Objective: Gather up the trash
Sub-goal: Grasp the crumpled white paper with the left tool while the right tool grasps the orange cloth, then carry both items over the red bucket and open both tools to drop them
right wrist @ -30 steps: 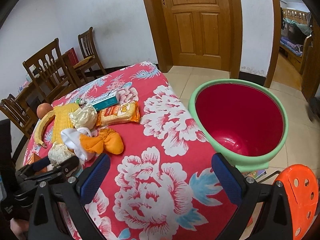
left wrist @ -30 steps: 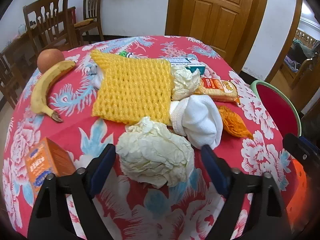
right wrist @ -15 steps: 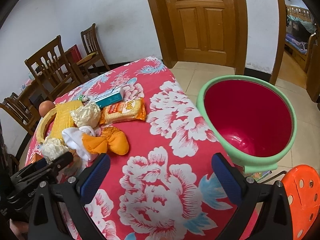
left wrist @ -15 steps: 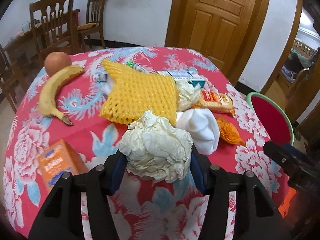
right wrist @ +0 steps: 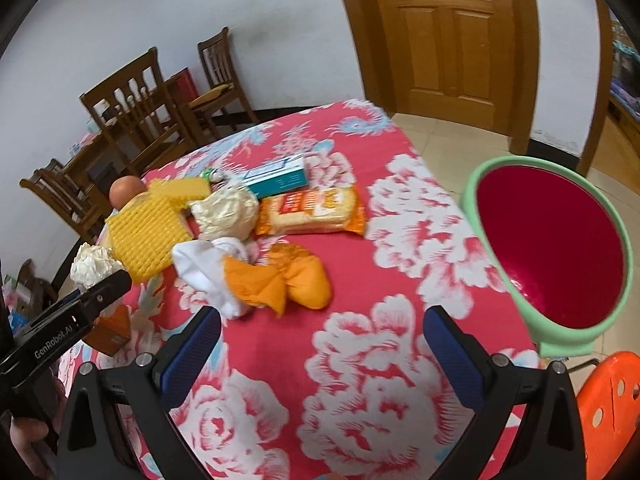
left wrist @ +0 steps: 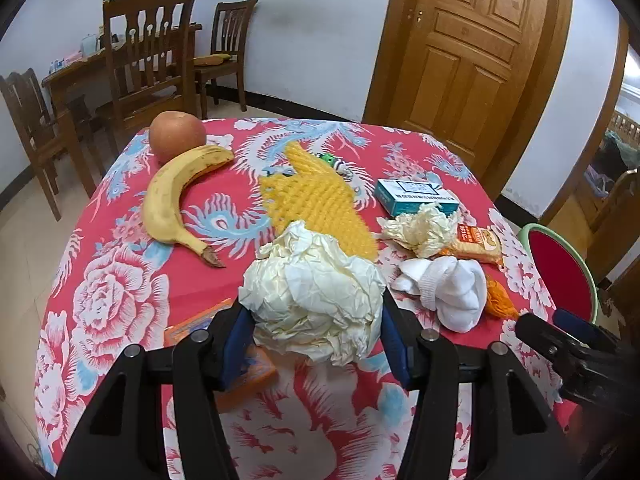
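Note:
A big crumpled ball of pale paper (left wrist: 316, 300) is pinched between the blue pads of my left gripper (left wrist: 316, 332), which is shut on it and holds it just above the red floral tablecloth (left wrist: 120, 300). The right wrist view shows the same ball (right wrist: 94, 266) at the far left. My right gripper (right wrist: 322, 320) hangs open over bare cloth with nothing between its fingers. The bin (right wrist: 470, 196), green outside and red inside, stands off the table's right edge. On the table lie a smaller paper wad (left wrist: 420, 230) and a yellow foam net (left wrist: 320, 200).
A banana (left wrist: 168, 196), a round fruit (left wrist: 176, 136), a teal box (left wrist: 416, 196), a snack packet (right wrist: 312, 212), a white sock (left wrist: 448, 284) and an orange cloth (right wrist: 288, 280) are on the table. A small orange box (left wrist: 240, 364) sits under the left gripper. An orange stool (right wrist: 608, 400) stands near the bin.
The left jaws closed onto the paper ball and lifted it off the cloth. The right gripper, still open, drifted over the table, so the bin now sits further right in its view.

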Demonstrator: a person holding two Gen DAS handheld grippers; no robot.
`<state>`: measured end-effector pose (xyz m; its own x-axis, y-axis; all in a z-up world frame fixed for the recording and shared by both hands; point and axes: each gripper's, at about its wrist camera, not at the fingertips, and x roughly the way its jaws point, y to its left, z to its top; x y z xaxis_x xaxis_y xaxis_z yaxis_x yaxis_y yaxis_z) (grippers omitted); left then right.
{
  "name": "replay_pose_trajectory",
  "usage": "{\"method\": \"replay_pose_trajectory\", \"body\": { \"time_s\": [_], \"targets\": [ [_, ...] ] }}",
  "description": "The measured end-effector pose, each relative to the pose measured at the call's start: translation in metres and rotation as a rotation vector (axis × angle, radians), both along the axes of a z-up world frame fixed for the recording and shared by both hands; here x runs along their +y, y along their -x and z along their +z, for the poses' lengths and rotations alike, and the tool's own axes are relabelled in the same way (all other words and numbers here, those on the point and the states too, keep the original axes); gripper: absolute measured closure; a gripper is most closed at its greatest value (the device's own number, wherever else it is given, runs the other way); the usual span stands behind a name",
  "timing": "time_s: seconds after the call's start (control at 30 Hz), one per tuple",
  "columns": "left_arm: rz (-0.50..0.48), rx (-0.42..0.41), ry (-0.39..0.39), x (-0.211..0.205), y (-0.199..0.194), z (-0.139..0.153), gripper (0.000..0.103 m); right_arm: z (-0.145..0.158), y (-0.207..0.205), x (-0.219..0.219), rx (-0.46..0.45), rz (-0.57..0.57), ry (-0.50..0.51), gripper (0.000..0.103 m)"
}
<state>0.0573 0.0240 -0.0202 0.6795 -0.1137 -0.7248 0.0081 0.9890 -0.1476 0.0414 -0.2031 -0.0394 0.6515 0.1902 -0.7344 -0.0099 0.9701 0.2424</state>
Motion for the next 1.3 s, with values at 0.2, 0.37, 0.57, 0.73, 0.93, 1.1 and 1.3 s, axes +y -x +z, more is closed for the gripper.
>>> {"method": "replay_pose_trajectory", "body": {
  "time_s": [0.2,0.37,0.57,0.73,0.93,1.1,1.3],
  "targets": [
    [0.005,0.001,0.014,0.005,0.000,-0.002,0.045,-0.004,-0.018,0.012,0.024,0.035,0.004,0.011],
    [0.000,-0.001,0.019,0.006,0.000,-0.003,0.045,-0.013,-0.034,0.014,0.060,0.053,-0.015,0.036],
    [-0.004,-0.004,0.018,0.005,0.000,-0.003,0.045,-0.023,-0.041,0.018,0.086,0.078,-0.027,0.056],
    [-0.016,-0.015,0.016,-0.001,0.003,0.003,0.045,-0.025,-0.043,0.012,0.083,0.075,-0.038,0.078],
    [-0.043,-0.030,0.015,-0.010,0.008,0.013,0.045,-0.017,-0.034,0.006,0.053,0.067,-0.046,0.082],
    [-0.084,-0.038,0.026,-0.026,0.008,0.022,0.045,-0.002,-0.021,-0.002,0.022,0.066,-0.056,0.082],
    [-0.152,-0.038,0.039,-0.050,0.005,0.031,0.045,0.018,-0.008,-0.021,-0.020,0.047,-0.060,0.082]
  ]
}}
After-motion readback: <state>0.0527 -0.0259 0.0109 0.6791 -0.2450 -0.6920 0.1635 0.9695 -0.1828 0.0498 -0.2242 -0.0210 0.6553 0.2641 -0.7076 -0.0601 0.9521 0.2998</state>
